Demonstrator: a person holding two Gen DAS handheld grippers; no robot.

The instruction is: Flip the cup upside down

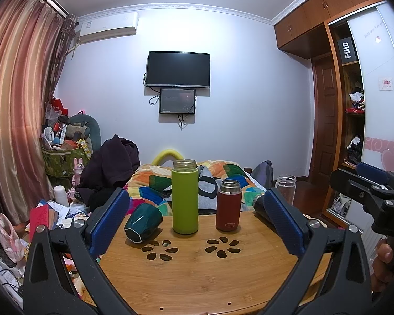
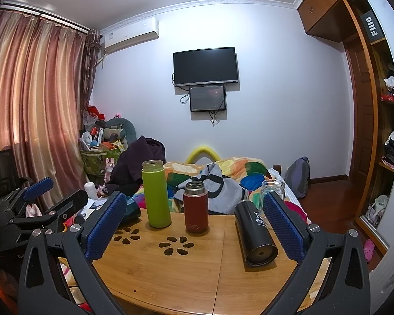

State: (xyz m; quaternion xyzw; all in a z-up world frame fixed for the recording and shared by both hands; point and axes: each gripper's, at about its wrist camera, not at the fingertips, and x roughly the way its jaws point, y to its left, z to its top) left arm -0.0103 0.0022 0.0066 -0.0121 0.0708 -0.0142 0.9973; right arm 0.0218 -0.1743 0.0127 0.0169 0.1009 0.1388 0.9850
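A pale wall (image 1: pixel 236 52) fills the centre of the frame, carrying a dark television (image 1: pixel 178 69) with a smaller screen (image 1: pixel 177 101) just below it. An air conditioner (image 1: pixel 109 27) sits at upper left beside pink-brown curtains (image 1: pixel 21 84). A wooden wardrobe (image 1: pixel 325 60) lines the right edge. A bed with a patchwork quilt (image 1: pixel 228 170) lies lower centre.

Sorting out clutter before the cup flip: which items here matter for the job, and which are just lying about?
For the job:
- dark green cup, lying on its side
- left claw, open
- right claw, open

Just lying about:
- lime-green flask
- red flask
- black flask, lying down
- clear jar
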